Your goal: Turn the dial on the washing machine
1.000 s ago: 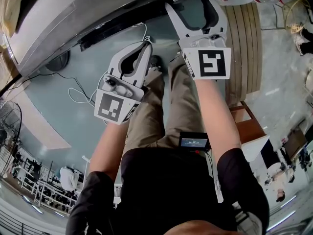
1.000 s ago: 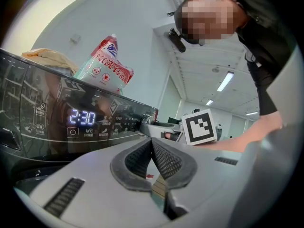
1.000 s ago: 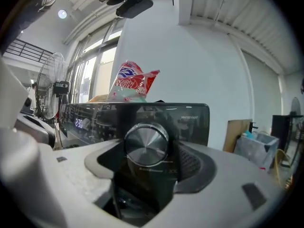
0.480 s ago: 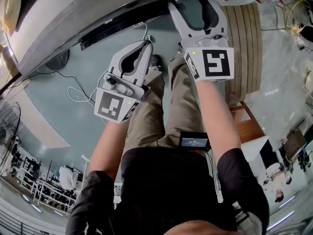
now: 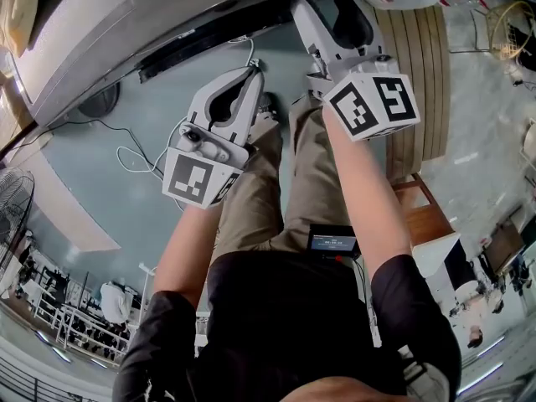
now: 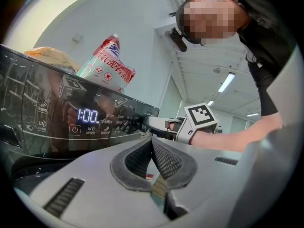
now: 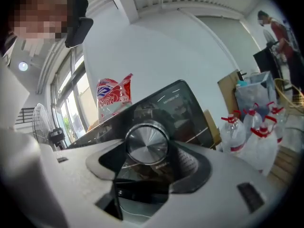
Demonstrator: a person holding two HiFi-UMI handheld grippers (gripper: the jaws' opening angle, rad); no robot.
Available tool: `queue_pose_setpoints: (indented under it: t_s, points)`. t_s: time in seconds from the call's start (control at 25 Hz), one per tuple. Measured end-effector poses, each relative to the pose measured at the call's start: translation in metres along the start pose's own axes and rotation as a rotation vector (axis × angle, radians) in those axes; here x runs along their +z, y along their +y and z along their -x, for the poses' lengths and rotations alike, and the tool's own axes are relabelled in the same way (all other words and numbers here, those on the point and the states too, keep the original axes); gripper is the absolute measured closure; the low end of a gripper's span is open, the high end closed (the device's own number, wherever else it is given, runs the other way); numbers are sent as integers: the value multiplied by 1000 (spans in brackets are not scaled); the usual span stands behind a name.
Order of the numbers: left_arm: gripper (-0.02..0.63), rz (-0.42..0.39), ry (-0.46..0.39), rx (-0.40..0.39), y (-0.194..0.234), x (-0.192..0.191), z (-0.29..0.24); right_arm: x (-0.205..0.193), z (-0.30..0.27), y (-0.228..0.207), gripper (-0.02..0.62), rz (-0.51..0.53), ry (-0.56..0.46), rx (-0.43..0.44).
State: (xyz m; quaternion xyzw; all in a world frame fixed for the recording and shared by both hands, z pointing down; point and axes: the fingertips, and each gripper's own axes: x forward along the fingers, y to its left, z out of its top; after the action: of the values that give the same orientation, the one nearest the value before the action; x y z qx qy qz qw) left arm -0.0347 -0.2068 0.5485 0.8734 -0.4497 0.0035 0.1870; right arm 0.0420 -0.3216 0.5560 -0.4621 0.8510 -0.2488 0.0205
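The right gripper (image 7: 148, 150) has just been closing. Its pads now pinch the silver dial (image 7: 147, 141), which sits near the right end of the washing machine's dark control panel (image 7: 187, 103). The left gripper (image 6: 152, 140) points toward the panel's lit display (image 6: 88, 116) — jaws pressed together, nothing between them.

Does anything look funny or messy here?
Nothing is spilled or broken. The only odd bit is a red-and-white bag sitting on top of the washing machine, close to its front edge, where shaking might tip it off.
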Motion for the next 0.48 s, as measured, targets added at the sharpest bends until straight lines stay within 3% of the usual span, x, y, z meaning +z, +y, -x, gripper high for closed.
queue_pose_setpoints:
  t_s: [0.28, 0.48]
  points:
    - [611, 1, 3, 5, 0, -1, 3, 0, 1, -1, 316, -94, -6, 11]
    - [611, 2, 3, 8, -1, -1, 4, -1, 2, -2, 316, -227, -6, 20]
